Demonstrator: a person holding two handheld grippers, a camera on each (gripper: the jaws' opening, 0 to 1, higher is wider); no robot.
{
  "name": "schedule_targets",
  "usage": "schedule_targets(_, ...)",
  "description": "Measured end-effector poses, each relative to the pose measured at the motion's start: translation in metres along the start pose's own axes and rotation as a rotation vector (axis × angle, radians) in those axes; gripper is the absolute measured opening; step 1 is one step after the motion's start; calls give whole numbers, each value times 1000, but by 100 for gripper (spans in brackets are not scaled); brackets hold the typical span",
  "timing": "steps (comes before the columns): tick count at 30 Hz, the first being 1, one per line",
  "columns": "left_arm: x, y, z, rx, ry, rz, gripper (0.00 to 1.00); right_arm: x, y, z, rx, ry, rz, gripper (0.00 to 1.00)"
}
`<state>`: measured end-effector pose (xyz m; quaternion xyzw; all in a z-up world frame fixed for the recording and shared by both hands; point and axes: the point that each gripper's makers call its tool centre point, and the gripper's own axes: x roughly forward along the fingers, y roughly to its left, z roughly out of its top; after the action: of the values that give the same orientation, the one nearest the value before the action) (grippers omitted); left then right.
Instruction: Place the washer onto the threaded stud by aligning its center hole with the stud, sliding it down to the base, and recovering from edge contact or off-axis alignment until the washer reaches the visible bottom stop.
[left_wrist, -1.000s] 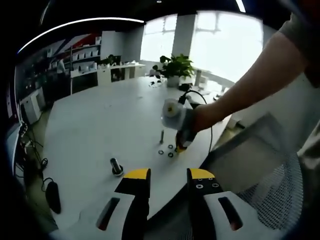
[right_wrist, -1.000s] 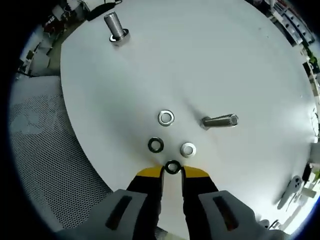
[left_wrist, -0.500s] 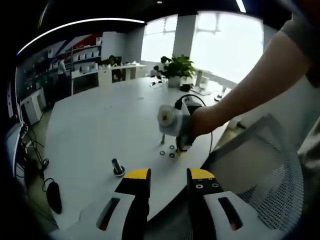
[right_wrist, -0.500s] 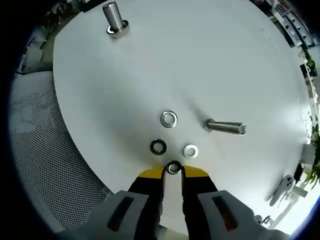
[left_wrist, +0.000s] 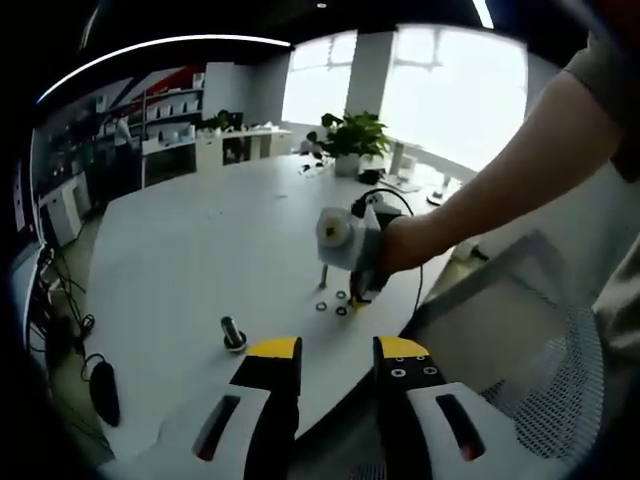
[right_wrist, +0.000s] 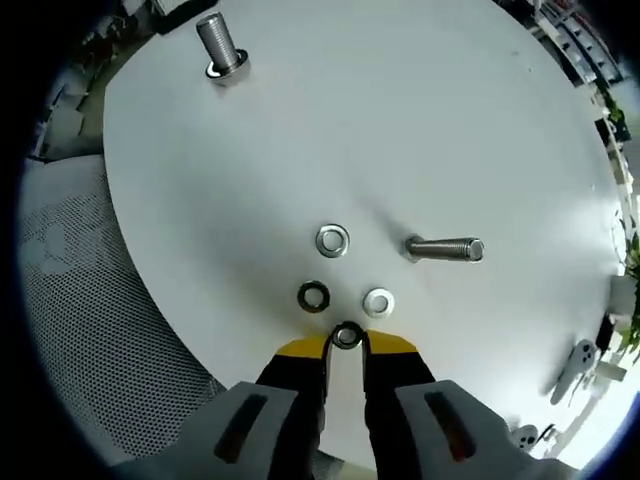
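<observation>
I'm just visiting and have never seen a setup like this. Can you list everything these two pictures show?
Table: one, white, round, under everything.
Threaded studs: two, silver, upright; one near the washers, one farther off by the table edge.
Washers: four; two silver, one dark, loose on the table; one dark washer between the right gripper's jaw tips.
Mesh chair: one, grey, beside the table.
Potted plant: one, green, far side of the table.
Left gripper: yellow-tipped, open, held back from the table edge.
Right gripper: yellow-tipped, closed on the dark washer.
Person's arm: holding the right gripper.
</observation>
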<state>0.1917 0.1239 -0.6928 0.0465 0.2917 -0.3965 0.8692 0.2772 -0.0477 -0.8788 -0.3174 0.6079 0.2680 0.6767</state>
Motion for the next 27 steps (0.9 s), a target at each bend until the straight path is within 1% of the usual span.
schedule_targets(2,0,0,1,12,-4,0,27,0,0,-1,11,-9,6,15)
schedule_targets(4,0,-1,2,4,-6,-4,27,1,-1,-1,23,-18,13,15)
schedule_targets(8,0,-1,2,14,-5,-1,27,1,-1,0,36,-29,21,15)
schedule_targets(9,0,-1,2,12,-7,0,27,2,-1,0,38,-39,18,15)
schedule_targets(11,0,0,2,15,-7,4,27,2,0,0,8,-59,2,15)
schedule_targets(13,0,0,2,14,-6,1,27,1,0,-1,17,-77,-1,15)
schedule_targets(15,0,0,2,19,-6,1,27,1,-2,0,56,-102,14,15)
schedule_targets(19,0,0,1,21,-2,5,27,1,-3,-1,64,-142,21,14)
schedule_targets(22,0,0,2,10,-7,-2,27,1,-4,0,68,-152,21,14)
schedule_targets(24,0,0,1,9,-6,-2,27,0,-1,-1,79,-143,39,13)
schedule_targets(27,0,-1,1,9,-5,-8,27,-5,3,1,63,-155,38,13)
